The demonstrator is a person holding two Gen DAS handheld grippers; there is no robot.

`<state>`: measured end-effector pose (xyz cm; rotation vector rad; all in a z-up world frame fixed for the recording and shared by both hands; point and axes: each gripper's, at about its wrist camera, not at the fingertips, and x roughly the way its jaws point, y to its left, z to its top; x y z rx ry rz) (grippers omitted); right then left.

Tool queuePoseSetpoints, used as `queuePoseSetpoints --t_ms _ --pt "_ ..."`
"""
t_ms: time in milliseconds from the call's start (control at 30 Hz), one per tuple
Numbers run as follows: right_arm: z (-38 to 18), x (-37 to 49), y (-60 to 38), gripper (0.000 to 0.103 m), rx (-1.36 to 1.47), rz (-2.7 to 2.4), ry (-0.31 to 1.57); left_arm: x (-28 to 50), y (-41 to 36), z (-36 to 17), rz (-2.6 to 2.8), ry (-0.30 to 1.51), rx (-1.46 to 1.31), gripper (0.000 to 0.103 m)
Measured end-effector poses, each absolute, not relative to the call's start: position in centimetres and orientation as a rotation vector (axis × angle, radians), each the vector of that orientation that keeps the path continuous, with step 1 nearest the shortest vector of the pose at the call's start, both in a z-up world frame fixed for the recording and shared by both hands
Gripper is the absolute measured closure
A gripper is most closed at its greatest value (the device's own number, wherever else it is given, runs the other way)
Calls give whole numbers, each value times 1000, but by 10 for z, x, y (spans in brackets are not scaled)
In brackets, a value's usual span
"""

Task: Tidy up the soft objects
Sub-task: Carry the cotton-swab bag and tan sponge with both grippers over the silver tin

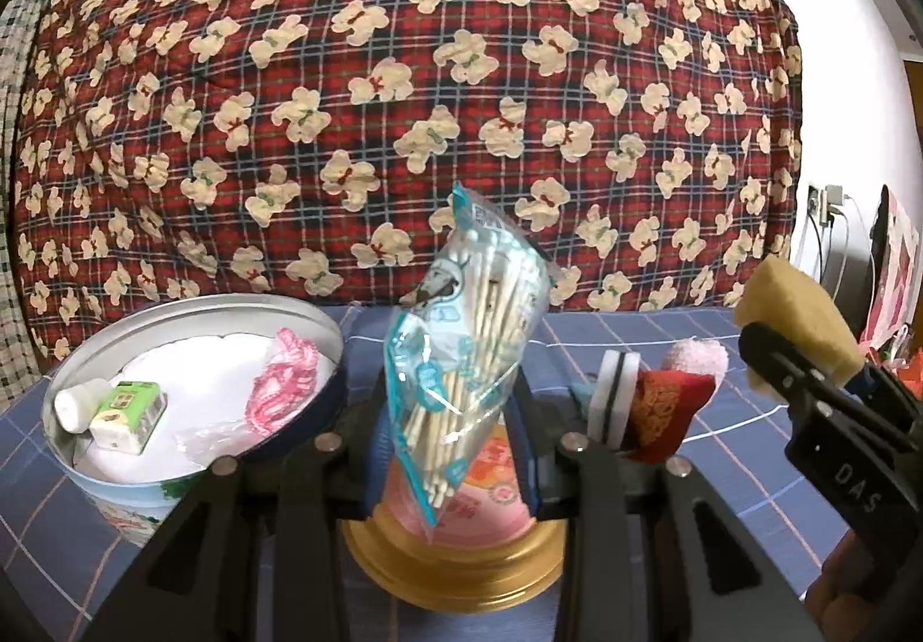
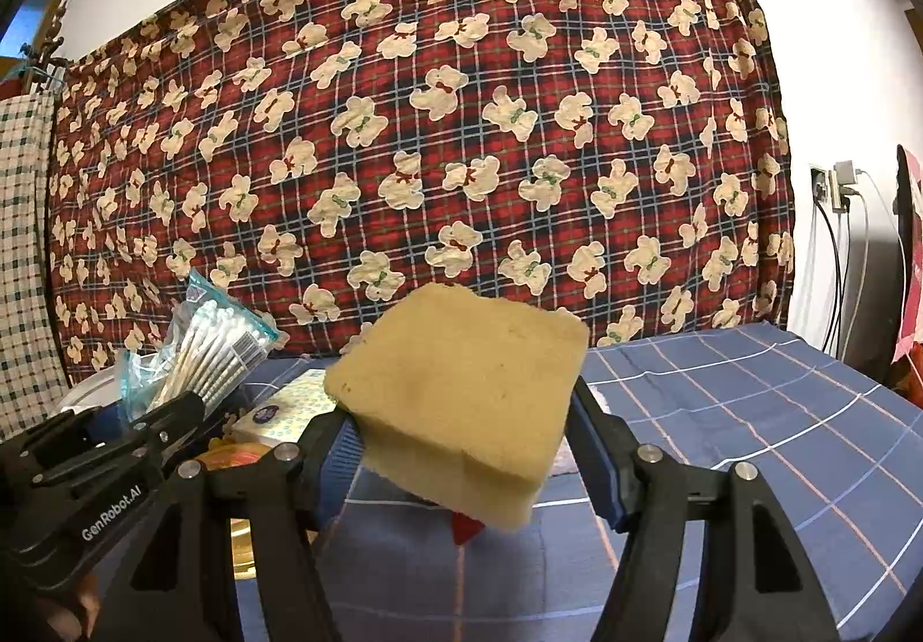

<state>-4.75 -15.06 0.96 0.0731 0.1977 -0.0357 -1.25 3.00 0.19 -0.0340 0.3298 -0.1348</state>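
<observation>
The left gripper pinches a swab bag; the right gripper squeezes a sponge between wide jaws. Carry both level to the tin left of the left jaws, then release gently.

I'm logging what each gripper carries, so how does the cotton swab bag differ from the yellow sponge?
The cotton swab bag is clear crinkly plastic with teal print, full of thin sticks; the yellow sponge is a plain tan block. The bag stands tall and narrow in the left gripper; the sponge lies broad and tilted in the right gripper. Both are held above the blue checked cloth.
</observation>
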Motion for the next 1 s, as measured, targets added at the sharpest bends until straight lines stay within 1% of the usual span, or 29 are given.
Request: queuePoseSetpoints --t_ms 467,1000 --pt "11 -46 -107 35 34 54 196 -16 62 6 -108 314 -70 69" --pt "36 -28 -36 35 25 206 167 -18 125 27 0 273 -106 69"
